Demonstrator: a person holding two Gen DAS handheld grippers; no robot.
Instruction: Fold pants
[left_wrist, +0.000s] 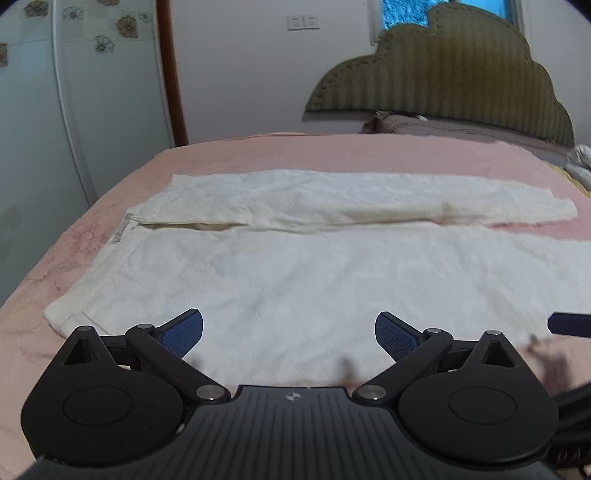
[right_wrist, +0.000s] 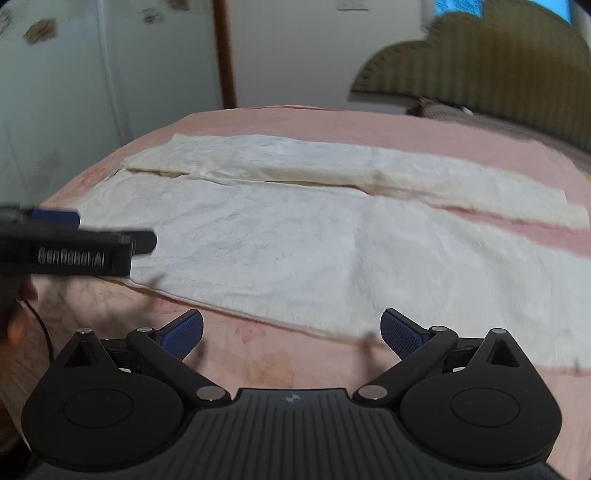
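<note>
White pants (left_wrist: 295, 266) flat on pink bedspread (left_wrist: 332, 151), left claw (left_wrist: 289, 330) spread, "GenRobot.AI" label, right claw (right_wrist: 291, 330) spread

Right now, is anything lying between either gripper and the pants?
Nothing visible is. The white pants lie flat on the pink bedsheet, bare of other items. The left gripper and the right gripper are both open near the closest edge.

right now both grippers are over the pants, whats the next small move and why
Probably lower both and pinch the near edge. The white pants lie flat and unfolded on the pink bed, legs side by side. The left gripper and right gripper both have jaws wide open, holding nothing, just short of the near leg's edge, ready to lift it over the far leg.
</note>
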